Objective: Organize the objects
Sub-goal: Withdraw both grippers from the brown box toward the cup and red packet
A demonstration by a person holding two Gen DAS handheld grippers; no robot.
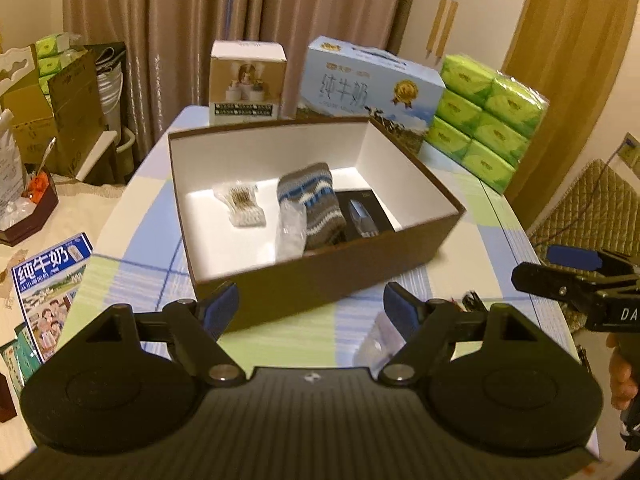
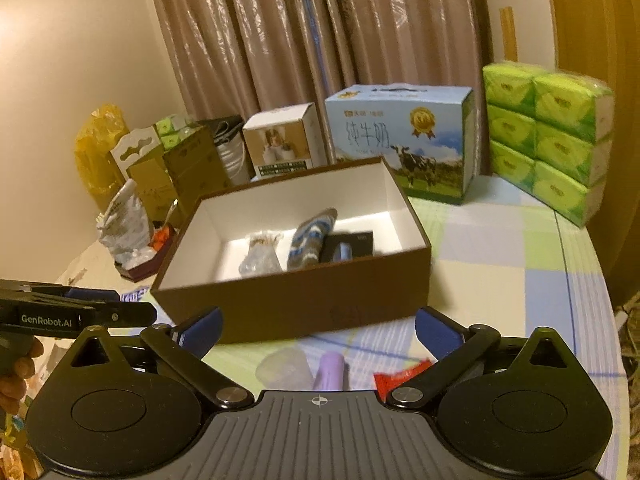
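The brown box (image 2: pixel 292 300) sits in the middle of the worktop (image 2: pixel 520 248), open at the top, and already holds a bag of cotton swabs (image 1: pixel 242 206), a striped knitted sock (image 1: pixel 316 208) and a small black case (image 1: pixel 362 216). Just in front of the box, on the side nearest the cameras, three things lie loose: a clear plastic piece (image 2: pixel 284 368), a lilac tube (image 2: pixel 330 370) and a red wrapper (image 2: pixel 400 378). These look like what is left to put away.

The right claw (image 2: pixel 318 330) hangs above them with its jaws wide apart and nothing between them. The left claw (image 1: pixel 310 308) is also apart and empty, just in front of the box's near wall.

Judging from this, the step in hand is picking up one of the loose things. The tube looks the easiest to take: bring the right claw down so its jaws straddle it across the narrow way, close gently, then lift clear of the near wall before moving over the box. The clear piece and the wrapper are thin and may slip or crumple, so pinch them by a raised edge. The box looks light, so the left claw could steady it if it gets nudged.

Behind the box stand a milk carton (image 2: pixel 400 136) and green tissue packs (image 2: pixel 548 140), well out of the way.
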